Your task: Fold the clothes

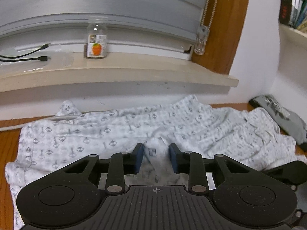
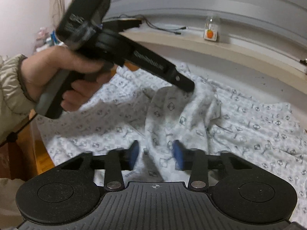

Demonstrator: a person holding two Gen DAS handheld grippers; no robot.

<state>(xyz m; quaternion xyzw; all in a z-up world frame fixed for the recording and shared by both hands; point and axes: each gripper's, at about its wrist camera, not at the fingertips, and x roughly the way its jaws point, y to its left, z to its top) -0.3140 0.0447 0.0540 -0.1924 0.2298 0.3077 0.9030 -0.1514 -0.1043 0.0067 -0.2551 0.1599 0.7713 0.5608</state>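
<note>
Tongs (image 1: 156,158) over patterned garment (image 1: 96,140), wooden table (image 1: 7,134), windowsill (image 1: 134,65) (jar, perhaps empty)

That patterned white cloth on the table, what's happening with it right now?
A person is folding the patterned white garment on a wooden table, with a handheld gripper in each hand. A raised ridge of the cloth runs between the fingers of the left gripper, and another fold sits between those of the right gripper; neither pair visibly presses on it. The person's left hand shows in the right wrist view. The garment lies rumpled and spread out. A grey garment lies beside it.
</note>
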